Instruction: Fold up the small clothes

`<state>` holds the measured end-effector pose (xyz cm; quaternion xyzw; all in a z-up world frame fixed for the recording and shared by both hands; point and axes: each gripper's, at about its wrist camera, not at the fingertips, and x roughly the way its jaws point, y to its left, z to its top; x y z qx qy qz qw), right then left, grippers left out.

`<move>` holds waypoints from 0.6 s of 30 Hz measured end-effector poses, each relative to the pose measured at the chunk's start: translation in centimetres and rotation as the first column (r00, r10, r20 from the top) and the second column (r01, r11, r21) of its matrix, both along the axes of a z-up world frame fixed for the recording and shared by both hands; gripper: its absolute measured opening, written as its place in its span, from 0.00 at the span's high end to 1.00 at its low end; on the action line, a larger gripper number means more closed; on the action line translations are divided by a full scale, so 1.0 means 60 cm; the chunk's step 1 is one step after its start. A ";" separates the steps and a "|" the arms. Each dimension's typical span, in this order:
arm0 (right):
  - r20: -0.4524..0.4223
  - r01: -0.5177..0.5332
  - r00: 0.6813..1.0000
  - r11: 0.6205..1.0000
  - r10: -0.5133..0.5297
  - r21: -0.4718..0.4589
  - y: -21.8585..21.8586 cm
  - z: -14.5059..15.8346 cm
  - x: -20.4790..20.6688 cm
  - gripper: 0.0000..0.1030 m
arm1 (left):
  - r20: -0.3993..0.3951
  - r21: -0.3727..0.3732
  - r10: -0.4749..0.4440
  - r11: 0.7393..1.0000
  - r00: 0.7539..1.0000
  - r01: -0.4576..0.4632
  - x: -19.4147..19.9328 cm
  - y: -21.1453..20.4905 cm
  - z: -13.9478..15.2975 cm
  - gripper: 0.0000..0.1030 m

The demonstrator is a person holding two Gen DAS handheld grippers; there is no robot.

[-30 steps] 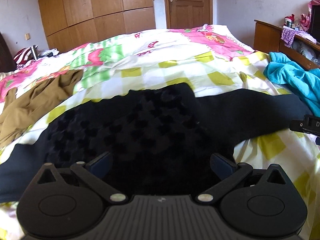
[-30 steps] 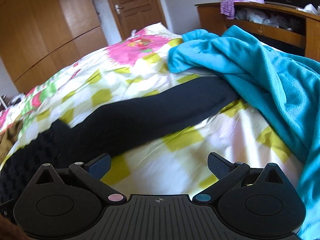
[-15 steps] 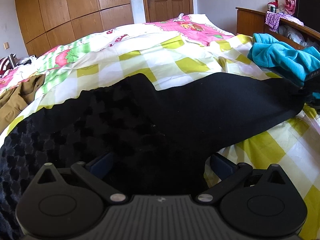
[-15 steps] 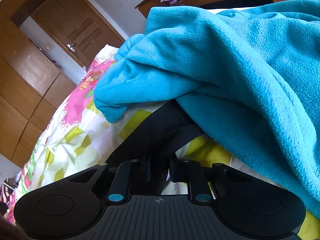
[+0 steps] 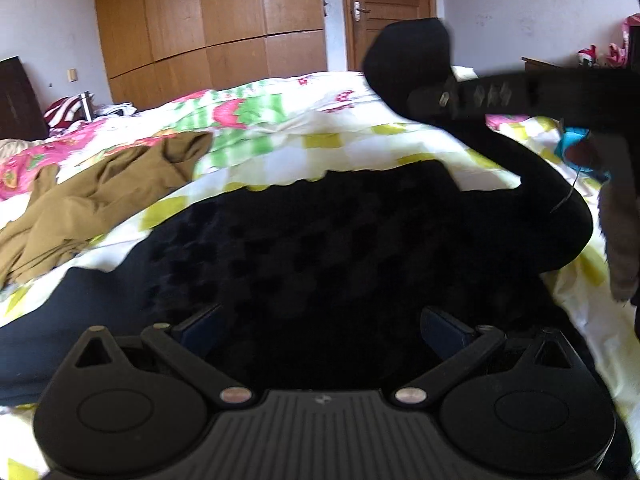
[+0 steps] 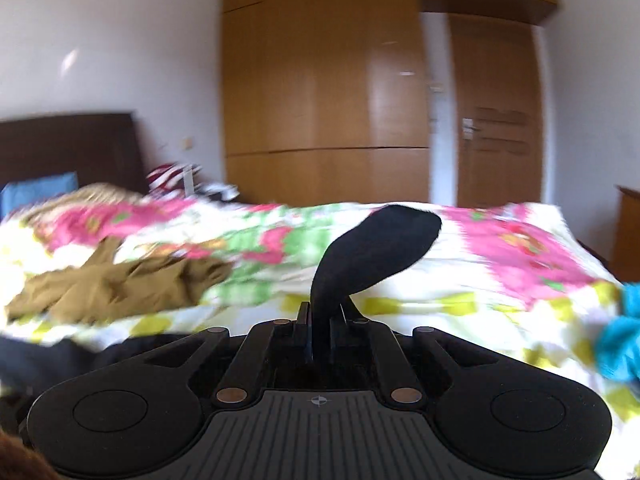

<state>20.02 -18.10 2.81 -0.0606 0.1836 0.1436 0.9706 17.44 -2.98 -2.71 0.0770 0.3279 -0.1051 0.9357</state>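
Black tights (image 5: 320, 248) lie spread on the checked and flowered bedspread (image 5: 280, 128). My left gripper (image 5: 320, 326) is open, low over the textured waist part, with nothing between its fingers. My right gripper (image 6: 320, 316) is shut on the toe end of one black leg (image 6: 380, 244), which sticks up past the fingers. In the left wrist view the right gripper (image 5: 520, 94) holds that leg (image 5: 412, 52) lifted above the bed at the upper right.
Brown tights (image 5: 92, 200) lie crumpled on the bed to the left, also in the right wrist view (image 6: 112, 284). A teal fleece (image 6: 624, 336) lies at the right. Wooden wardrobe (image 5: 208, 32) and door (image 5: 388, 12) stand behind the bed.
My right gripper closed on the leg end near the teal fleece, then lifted it and swung it left over the bed. The left gripper stayed open over the waist.
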 end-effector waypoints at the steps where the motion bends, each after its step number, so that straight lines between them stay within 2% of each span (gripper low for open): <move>1: -0.045 -0.049 0.998 0.997 0.046 -0.059 0.037 -0.025 0.005 0.92 | 0.003 0.022 0.020 1.000 1.000 -0.020 -0.007 0.024 -0.006 0.00; 2: -0.118 -0.118 0.988 0.979 0.099 -0.167 0.082 -0.060 0.010 0.91 | 0.005 0.037 0.035 0.999 0.999 -0.035 -0.012 0.044 -0.011 0.00; 3: -0.153 -0.159 0.981 0.945 0.119 -0.287 0.120 -0.095 0.008 0.92 | 0.001 0.046 0.048 0.998 0.999 -0.048 -0.016 0.064 -0.016 0.00; 5: -0.135 -0.193 0.980 0.860 0.146 -0.472 0.169 -0.149 -0.023 0.91 | -0.016 0.033 0.060 0.998 0.998 -0.060 -0.026 0.098 -0.023 0.00; 6: -0.109 -0.191 0.982 0.829 0.157 -0.526 0.183 -0.161 -0.041 0.89 | -0.019 0.020 0.064 0.998 0.998 -0.064 -0.030 0.112 -0.025 0.00; 7: -0.089 -0.180 0.984 0.820 0.157 -0.544 0.186 -0.161 -0.055 0.87 | -0.020 0.015 0.063 0.998 0.998 -0.063 -0.034 0.123 -0.026 0.00; 8: -0.097 -0.185 0.983 0.826 0.157 -0.532 0.188 -0.155 -0.059 0.86 | -0.016 0.008 0.066 0.998 0.998 -0.065 -0.037 0.132 -0.027 0.00; 10: -0.114 -0.191 0.981 0.846 0.155 -0.498 0.194 -0.141 -0.053 0.86 | -0.010 -0.011 0.070 0.997 0.997 -0.070 -0.041 0.149 -0.026 0.00; 15: -0.107 -0.209 0.978 0.843 0.179 -0.496 0.238 -0.122 -0.032 0.83 | 0.018 -0.045 0.087 0.995 0.996 -0.086 -0.054 0.178 -0.015 0.00; 17: -0.171 -0.221 0.973 0.859 0.158 -0.462 0.254 -0.120 -0.017 0.95 | 0.021 -0.052 0.103 0.993 0.994 -0.102 -0.056 0.198 -0.012 0.00; 18: -0.182 -0.217 0.972 0.876 0.151 -0.432 0.258 -0.115 -0.015 0.95 | 0.020 -0.056 0.111 0.992 0.994 -0.110 -0.056 0.207 -0.012 0.00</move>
